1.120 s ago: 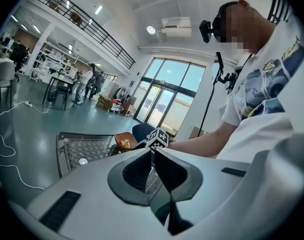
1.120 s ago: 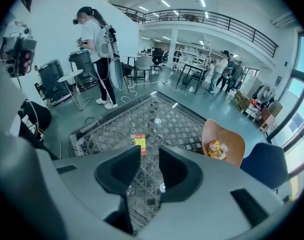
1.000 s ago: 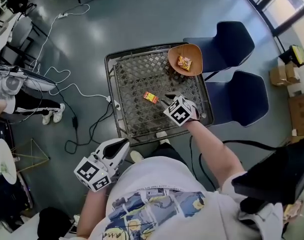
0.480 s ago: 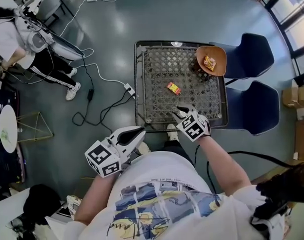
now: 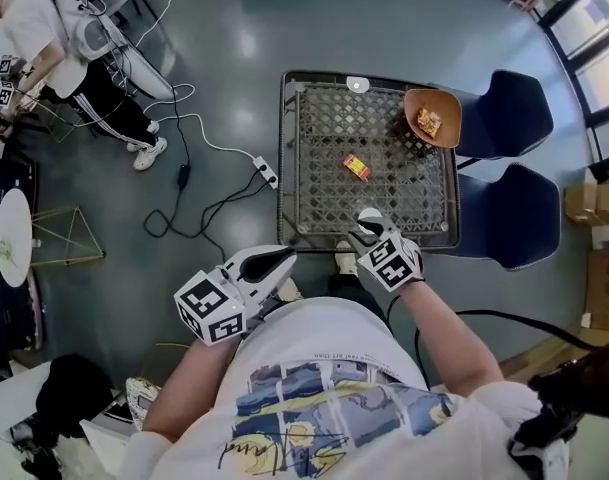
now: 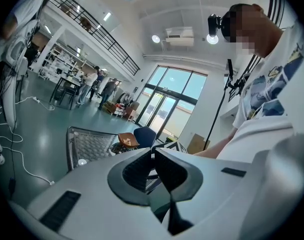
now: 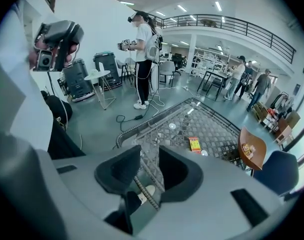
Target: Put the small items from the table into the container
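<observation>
The mesh table (image 5: pixel 286 158) is the biggest worry from where I stand. Its top is open metal lattice, and a jaw tip coming down steeply could, I'd guess, catch in a hole or push the thin packet along instead of lifting it.

Two blue chairs (image 5: pixel 506 116) sit just off the far right side, below the wooden bowl (image 5: pixel 446 106). The bowl rests at the far right corner, and in the head view its edge seems to reach past the rim. A careless nudge during the drop could tip it toward the chairs, along with the one snack packet (image 5: pixel 428 122) already inside.

The right gripper (image 5: pixel 367 218) hangs over the near edge with its jaws apart. Nothing is between them; only the table rim shows through the gap. The left gripper (image 5: pixel 276 262) is held off the table by the person's waist, jaws pressed together on nothing.

The orange packet (image 5: pixel 356 167) lies flat near the middle of the mesh, well apart from both the bowl and the right gripper. Its long axis runs on a slant, one short end toward the far left corner and the other toward the near right. Jaws closing along that length rather than across the narrow width would likely slip off.
</observation>
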A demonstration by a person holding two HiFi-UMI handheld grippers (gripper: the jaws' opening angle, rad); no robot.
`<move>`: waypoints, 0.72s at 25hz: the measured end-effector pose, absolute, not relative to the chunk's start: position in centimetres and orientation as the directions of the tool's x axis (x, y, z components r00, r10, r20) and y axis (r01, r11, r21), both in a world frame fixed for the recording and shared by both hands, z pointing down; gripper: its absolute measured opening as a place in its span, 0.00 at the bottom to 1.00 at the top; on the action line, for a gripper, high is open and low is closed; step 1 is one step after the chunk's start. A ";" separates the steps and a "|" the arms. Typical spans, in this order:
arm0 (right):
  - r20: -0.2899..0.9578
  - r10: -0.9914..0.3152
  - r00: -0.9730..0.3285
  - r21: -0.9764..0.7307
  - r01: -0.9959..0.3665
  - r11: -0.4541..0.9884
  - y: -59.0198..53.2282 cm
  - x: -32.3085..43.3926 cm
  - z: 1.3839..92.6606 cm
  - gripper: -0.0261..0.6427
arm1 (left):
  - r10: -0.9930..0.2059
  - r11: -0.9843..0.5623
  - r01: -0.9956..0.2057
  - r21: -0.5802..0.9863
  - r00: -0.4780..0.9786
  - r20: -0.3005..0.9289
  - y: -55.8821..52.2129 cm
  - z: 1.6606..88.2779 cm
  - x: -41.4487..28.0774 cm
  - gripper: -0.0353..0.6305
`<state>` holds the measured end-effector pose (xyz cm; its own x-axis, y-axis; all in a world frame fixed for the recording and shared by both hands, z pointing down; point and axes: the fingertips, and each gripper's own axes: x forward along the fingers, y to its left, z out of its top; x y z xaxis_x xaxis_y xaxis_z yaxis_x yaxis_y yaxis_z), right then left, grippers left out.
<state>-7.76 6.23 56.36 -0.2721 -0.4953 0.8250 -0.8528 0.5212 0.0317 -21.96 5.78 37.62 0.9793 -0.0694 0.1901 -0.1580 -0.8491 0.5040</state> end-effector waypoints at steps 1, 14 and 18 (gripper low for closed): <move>0.824 -0.500 -0.266 0.034 -0.858 0.513 6.3 -7.5 56.6 0.22 | -0.069 -0.849 -0.157 0.505 0.980 0.189 5.9 37.7 -22.0 0.07; 0.823 -0.527 -0.213 0.045 -0.900 0.433 -1.0 1.7 64.5 0.25 | -0.200 -0.810 -0.313 0.495 0.942 0.269 4.4 38.1 -19.8 0.09; 0.841 -0.498 -0.211 0.035 -0.898 0.440 -4.7 4.3 67.3 0.29 | -0.255 -0.780 -0.381 0.497 0.918 0.304 3.4 38.0 -18.6 0.10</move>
